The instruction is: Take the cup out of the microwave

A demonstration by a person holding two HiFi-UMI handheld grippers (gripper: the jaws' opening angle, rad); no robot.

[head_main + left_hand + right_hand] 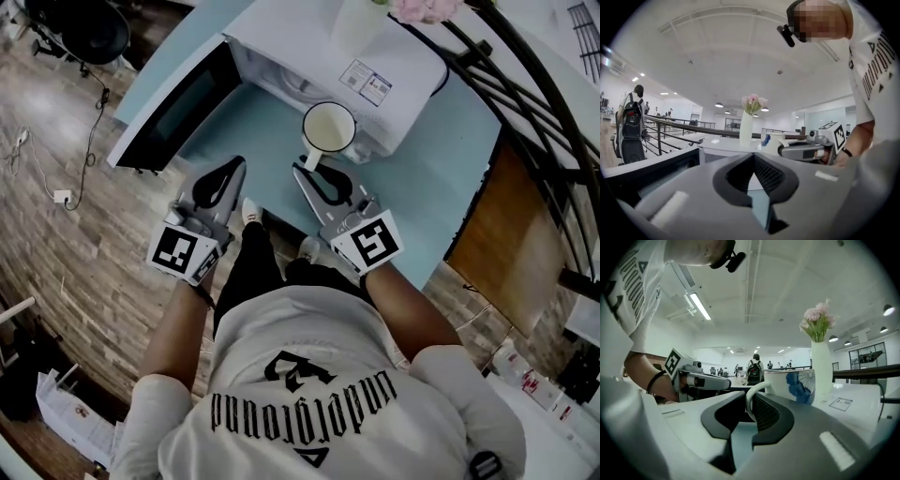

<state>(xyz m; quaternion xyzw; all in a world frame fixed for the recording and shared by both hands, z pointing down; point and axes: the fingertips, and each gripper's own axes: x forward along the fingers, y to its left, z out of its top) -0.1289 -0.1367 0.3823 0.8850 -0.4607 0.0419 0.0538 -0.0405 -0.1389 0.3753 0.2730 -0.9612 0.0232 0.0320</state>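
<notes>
Cup (328, 127) is out of the microwave (309, 56), hanging in the air by the oven's front, above the pale blue counter (441, 187) towards its near edge. Right gripper (309, 173) has the handle (748, 403) pinched between part-closed jaws, mug body sticking out beyond the tips. Left gripper (232, 169) is level alongside, jaws together, nothing in them. That looks like glazed ceramic: rigid, weighty for its size, slick, and likely to chip if knocked. A handle grip lets it swing, so I'd keep it upright and set it down gently.
</notes>
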